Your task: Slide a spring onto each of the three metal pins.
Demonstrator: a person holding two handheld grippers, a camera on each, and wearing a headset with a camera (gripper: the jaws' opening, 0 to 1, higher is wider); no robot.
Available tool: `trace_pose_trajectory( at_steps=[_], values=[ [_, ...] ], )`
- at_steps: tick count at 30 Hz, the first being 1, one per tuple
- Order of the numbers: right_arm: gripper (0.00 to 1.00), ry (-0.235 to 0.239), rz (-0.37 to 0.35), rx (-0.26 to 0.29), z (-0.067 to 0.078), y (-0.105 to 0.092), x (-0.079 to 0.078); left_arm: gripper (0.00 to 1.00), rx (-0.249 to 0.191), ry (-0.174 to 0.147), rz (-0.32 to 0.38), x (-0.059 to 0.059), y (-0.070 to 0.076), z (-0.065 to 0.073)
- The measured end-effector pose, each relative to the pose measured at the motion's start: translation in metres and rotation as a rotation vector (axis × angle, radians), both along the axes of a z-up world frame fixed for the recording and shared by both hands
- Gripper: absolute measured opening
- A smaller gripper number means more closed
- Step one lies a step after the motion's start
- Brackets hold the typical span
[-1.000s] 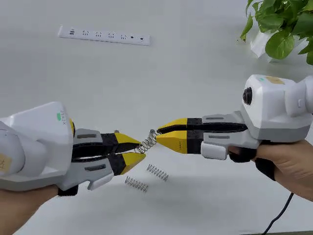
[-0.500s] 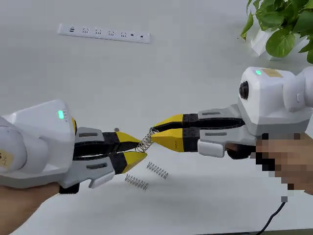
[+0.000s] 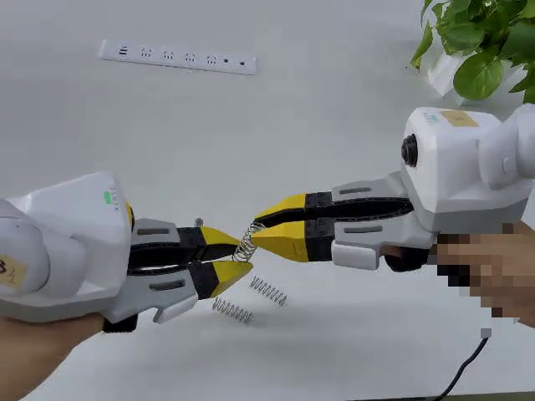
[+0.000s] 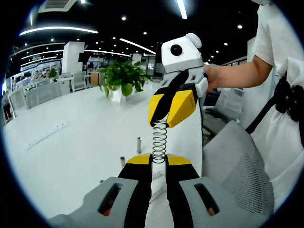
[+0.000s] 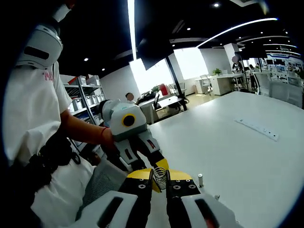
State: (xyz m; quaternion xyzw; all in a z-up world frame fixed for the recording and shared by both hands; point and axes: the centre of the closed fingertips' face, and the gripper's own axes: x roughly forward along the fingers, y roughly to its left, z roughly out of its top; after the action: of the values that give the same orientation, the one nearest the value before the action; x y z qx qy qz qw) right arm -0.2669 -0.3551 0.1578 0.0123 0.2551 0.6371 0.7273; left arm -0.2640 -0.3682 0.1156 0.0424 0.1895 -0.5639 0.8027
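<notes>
A small steel spring (image 3: 247,242) hangs in the air between my two grippers, just above the white table (image 3: 334,142). My left gripper (image 3: 237,256) is shut on its lower end and my right gripper (image 3: 255,228) is shut on its upper end. The left gripper view looks along the spring (image 4: 159,140) from the left gripper (image 4: 158,160) up to the right gripper (image 4: 162,118). Two loose springs (image 3: 267,291) (image 3: 232,312) lie on the table below the jaws. Short metal pins (image 4: 138,144) (image 4: 122,161) stand upright on the table; one pin (image 3: 199,223) peeks out behind the left gripper.
A white power strip (image 3: 177,58) lies at the far left of the table. A potted plant (image 3: 481,42) stands at the far right corner. A black cable (image 3: 468,372) runs off the near edge on the right.
My right gripper has moved a little left toward the left gripper, so the spring between them looks shorter. The left gripper and the loose springs stay put.
</notes>
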Motion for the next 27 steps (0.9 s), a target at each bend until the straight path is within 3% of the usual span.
trace_pose_trajectory(
  at_steps=[15, 21, 27],
  values=[
    [0.11, -0.017, 0.037, -0.035, 0.0014, 0.0008, -0.0027, 0.07, -0.002, -0.007, -0.01, -0.0023, -0.0009, 0.0009],
    [0.18, -0.066, 0.092, -0.124, -0.0018, -0.004, -0.0019, 0.07, -0.001, -0.01, -0.018, -0.0038, -0.0021, 0.0006],
    [0.22, -0.144, 0.24, -0.248, -0.0014, -0.0056, -0.0059, 0.07, 0.0, -0.012, -0.019, -0.0031, -0.0031, 0.0002]
  ],
)
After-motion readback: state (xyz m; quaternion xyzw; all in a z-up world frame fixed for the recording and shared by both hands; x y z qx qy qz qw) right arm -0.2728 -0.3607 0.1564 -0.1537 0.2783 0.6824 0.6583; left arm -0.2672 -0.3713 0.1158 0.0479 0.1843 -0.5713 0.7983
